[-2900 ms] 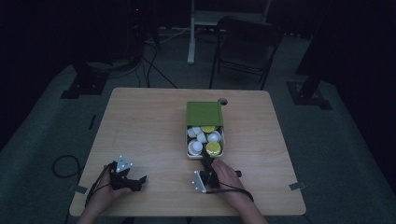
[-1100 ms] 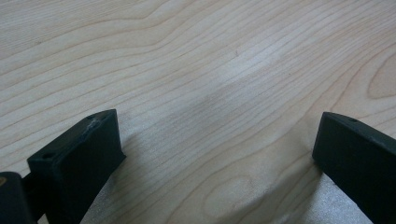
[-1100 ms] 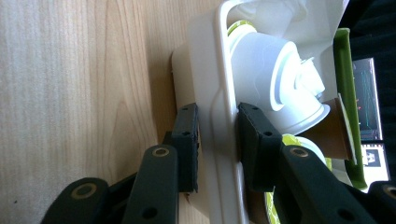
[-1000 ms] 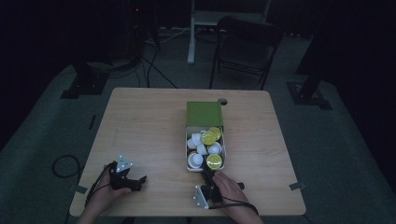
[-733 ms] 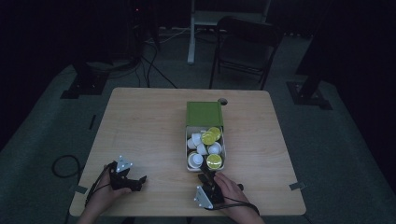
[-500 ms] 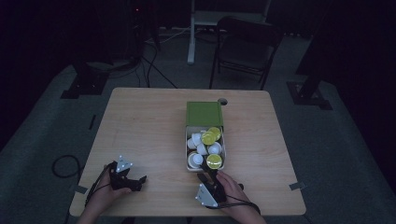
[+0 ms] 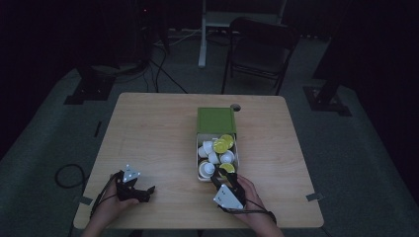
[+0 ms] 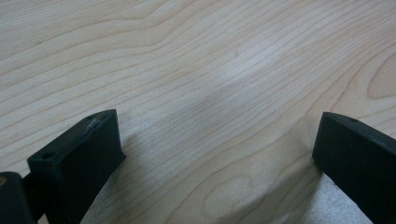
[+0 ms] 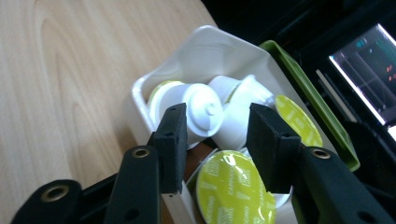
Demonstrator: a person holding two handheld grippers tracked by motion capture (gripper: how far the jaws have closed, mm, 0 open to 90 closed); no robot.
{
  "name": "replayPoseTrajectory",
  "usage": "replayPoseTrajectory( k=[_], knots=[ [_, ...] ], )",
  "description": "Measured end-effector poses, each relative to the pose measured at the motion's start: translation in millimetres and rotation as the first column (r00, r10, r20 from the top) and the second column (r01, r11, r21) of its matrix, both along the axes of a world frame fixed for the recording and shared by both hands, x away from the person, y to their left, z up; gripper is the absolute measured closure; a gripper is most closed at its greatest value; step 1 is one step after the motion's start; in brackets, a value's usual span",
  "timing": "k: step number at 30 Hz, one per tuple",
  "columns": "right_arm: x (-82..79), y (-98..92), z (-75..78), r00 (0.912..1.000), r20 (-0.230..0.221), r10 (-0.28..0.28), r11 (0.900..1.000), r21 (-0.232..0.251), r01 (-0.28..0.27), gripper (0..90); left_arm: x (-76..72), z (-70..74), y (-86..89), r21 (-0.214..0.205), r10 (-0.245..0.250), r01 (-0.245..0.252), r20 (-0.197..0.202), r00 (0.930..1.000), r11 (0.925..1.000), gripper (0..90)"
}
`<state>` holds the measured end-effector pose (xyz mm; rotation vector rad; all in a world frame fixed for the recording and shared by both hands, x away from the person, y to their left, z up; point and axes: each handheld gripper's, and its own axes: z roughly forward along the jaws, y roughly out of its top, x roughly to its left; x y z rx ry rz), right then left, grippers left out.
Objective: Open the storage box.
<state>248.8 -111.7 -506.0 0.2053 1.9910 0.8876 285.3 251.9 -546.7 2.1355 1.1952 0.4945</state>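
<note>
1. Over on the left, the left tool rests low on the desk, well apart from the action. The left gripper view has its jaws spread wide with only bare wood between them. It's idle.
2. Moving to the middle: the box sits right of centre, its green lid covering the far part and the near part open and heaped with capsules.
3. Count them from the high view: roughly four white-bodied capsules and three showing yellow-green foil, about seven in all, though more may be buried. One box, one lid, two tools.
4. Now the right tool, poised at the box's near end. Its jaws have just been opening and stand partly spread, pinching nothing. A foil-topped capsule lies in the box below the gap, untouched by either pad.
5. My read: this is the let-go step, the capsule dropped into the heap.
6. Next, that tool wants to lift straight clear, jaws kept apart, so nothing gets dragged over the near wall.
</note>
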Motion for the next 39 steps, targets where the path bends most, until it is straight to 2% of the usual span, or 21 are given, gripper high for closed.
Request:
replayPoseTrajectory(
  k=[1, 6, 10, 11, 12, 14, 15, 17, 23, 24, 25, 26, 27, 29, 30, 33, 34, 35, 36, 37, 39],
  knots=[
    [2.0, -3.7, 2.6, 0.9999, -0.001, -0.011, 0.9991, 0.042, 0.011, 57.6, 0.0, 0.0, 0.0, 0.0, 0.0, 0.0, 0.0, 1.0, 1.0, 1.6],
    [5.7, -11.6, 8.9, 0.9993, -0.011, -0.036, 0.9909, 0.13, 0.037, 56.9, 0.0, 0.0, 0.0, 0.0, 0.0, 0.0, 0.0, 1.0, 1.0, 1.6],
    [7.3, -16.6, 12.8, 0.9981, 0.0, -0.061, 0.9845, 0.164, 0.061, 56.9, 0.0, 0.0, -0.1, 0.0, 0.0, 0.0, 0.0, 1.0, 1.0, 1.6],
    [8.2, -20.4, 15.9, 0.9969, 0.004, -0.079, 0.978, 0.194, 0.077, 56.8, 0.0, 0.0, 0.0, 0.0, 0.0, 0.0, 0.0, 1.0, 1.0, 1.6],
    [8.2, -20.4, 15.9, 0.9969, 0.004, -0.079, 0.978, 0.194, 0.077, 56.8, 0.0, 0.0, 0.0, 0.0, 0.0, 0.0, 0.0, 1.0, 1.0, 1.6],
    [9.4, -25.4, 19.8, 0.9944, -0.015, -0.105, 0.9624, 0.251, 0.105, 55.8, 0.0, 0.0, 0.0, 0.0, 0.0, 0.0, 0.0, 1.0, 1.0, 1.6],
    [9.4, -25.4, 19.8, 0.9944, -0.015, -0.105, 0.9624, 0.251, 0.105, 55.8, 0.0, 0.0, 0.0, 0.0, 0.0, 0.0, 0.0, 1.0, 1.0, 1.6],
    [11.0, -29.9, 22.5, 0.9924, -0.02, -0.121, 0.9528, 0.278, 0.122, 55.7, 0.0, 0.0, 0.0, -0.001, 0.0, 0.0, 0.0, 1.0, 1.0, 1.6],
    [12.8, -35.9, 24.7, 0.9886, -0.015, -0.15, 0.9425, 0.3, 0.148, 55.1, 0.0, 0.0, 0.0, 0.0, 0.0, 0.0, 0.0, 1.0, 1.0, 1.6],
    [13.6, -38.5, 25.7, 0.9871, -0.017, -0.159, 0.9318, 0.328, 0.156, 52.7, 0.0, 0.0, 0.0, 0.0, 0.0, 0.0, 0.0, 1.0, 1.0, 1.6],
    [13.6, -38.5, 25.7, 0.9871, -0.017, -0.159, 0.9318, 0.328, 0.156, 52.7, 0.0, 0.0, 0.0, 0.0, 0.0, 0.0, 0.0, 1.0, 1.0, 1.6],
    [13.8, -39.5, 26.0, 0.9859, -0.013, -0.167, 0.9277, 0.337, 0.161, 52.5, 0.0, 0.0, 0.0, 0.0, 0.0, 0.0, 0.0, 1.0, 1.0, 1.6],
    [14.7, -42.7, 27.3, 0.9812, -0.005, -0.193, 0.9182, 0.352, 0.182, 52.1, 0.0, 0.0, 0.0, 0.0, 0.0, 0.0, 0.0, 1.0, 1.0, 1.6],
    [15.2, -43.8, 27.7, 0.9795, -0.009, -0.201, 0.9141, 0.358, 0.191, 52.0, 0.0, 0.0, 0.0, 0.0, 0.0, 0.0, 0.0, 1.0, 1.0, 1.6],
    [16.5, -48.0, 28.4, 0.9732, -0.01, -0.23, 0.9002, 0.378, 0.216, 52.1, 0.0, 0.0, 0.0, 0.0, 0.0, 0.0, 0.0, 1.0, 1.0, 1.6],
    [18.4, -53.5, 28.4, 0.9689, -0.033, -0.245, 0.8832, 0.405, 0.237, 51.6, 0.0, 0.0, 0.0, 0.0, 0.0, 0.0, 0.0, 1.0, 1.0, 1.6],
    [18.4, -53.5, 28.4, 0.9689, -0.033, -0.245, 0.8832, 0.405, 0.237, 51.6, 0.0, 0.0, 0.0, 0.0, 0.0, 0.0, 0.0, 1.0, 1.0, 1.6],
    [19.2, -55.7, 28.1, 0.9674, -0.043, -0.25, 0.8751, 0.418, 0.244, 51.2, 0.0, 0.0, 0.0, -0.001, 0.0, 0.0, 0.0, 1.0, 1.0, 1.6],
    [19.2, -55.7, 28.1, 0.9674, -0.043, -0.25, 0.8751, 0.418, 0.244, 51.2, 0.0, 0.0, 0.0, -0.001, 0.0, 0.0, 0.0, 1.0, 1.0, 1.6],
    [19.8, -57.8, 27.8, 0.9649, -0.055, -0.257, 0.8654, 0.431, 0.255, 50.8, 0.0, 0.0, 0.0, 0.0, 0.0, 0.0, 0.0, 1.0, 1.0, 1.6],
    [23.0, -65.9, 26.3, 0.9517, -0.078, -0.297, 0.8397, 0.453, 0.299, 49.4, 0.0, 0.0, -0.1, -0.001, 0.0, 0.0, 0.0, 1.0, 1.0, 1.6]
  ],
)
